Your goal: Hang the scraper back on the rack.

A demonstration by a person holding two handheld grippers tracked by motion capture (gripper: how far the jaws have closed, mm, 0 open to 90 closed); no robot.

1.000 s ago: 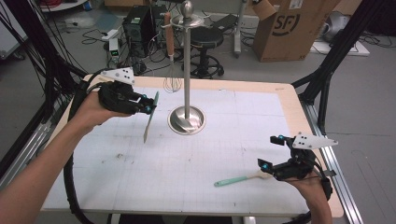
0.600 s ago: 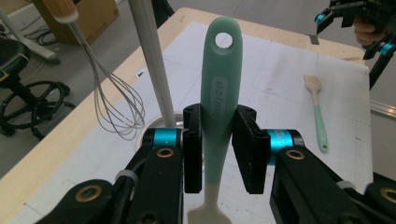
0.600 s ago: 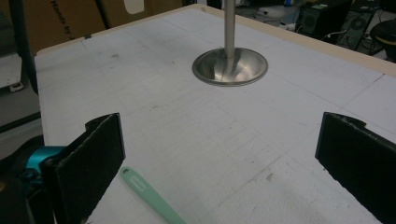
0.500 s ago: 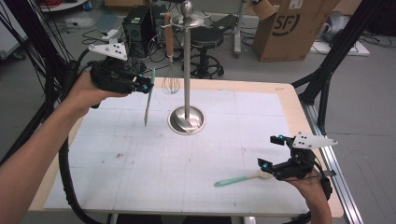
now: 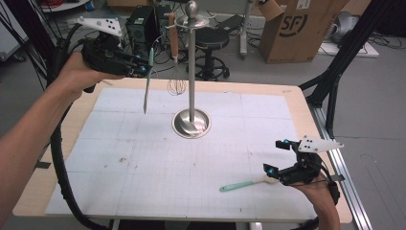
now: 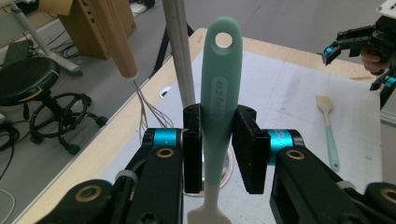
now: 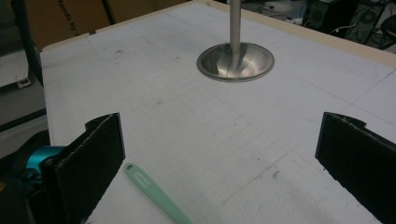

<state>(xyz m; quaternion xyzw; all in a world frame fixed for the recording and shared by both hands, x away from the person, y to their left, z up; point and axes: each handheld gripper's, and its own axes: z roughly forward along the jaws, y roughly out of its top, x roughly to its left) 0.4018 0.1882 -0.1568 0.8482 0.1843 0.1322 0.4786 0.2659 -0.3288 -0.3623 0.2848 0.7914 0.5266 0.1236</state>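
Observation:
My left gripper (image 5: 139, 67) is held high at the back left, shut on the mint-green handle of a spatula (image 5: 147, 81) that hangs blade down above the table. In the left gripper view the handle (image 6: 219, 93) stands upright between the pads, its hanging hole on top. Just right of it rises a steel stand (image 5: 191, 72) on a round base. A wooden-handled whisk (image 5: 174, 52) hangs from the stand's top. My right gripper (image 5: 275, 156) rests open at the front right. A second green spatula (image 5: 244, 183) lies flat on the table beside it.
The white gridded mat (image 5: 143, 158) covers most of the wooden table (image 5: 297, 96). The left gripper's thick black cable (image 5: 60, 158) loops down past the table's left edge. Behind the table are a stool (image 5: 210, 43), a cardboard box (image 5: 301, 28) and black frame legs (image 5: 335, 81).
My left gripper has risen with the spatula, lifting its blade well off the mat and closer to the whisk. The right gripper and the second spatula have stayed where they were.

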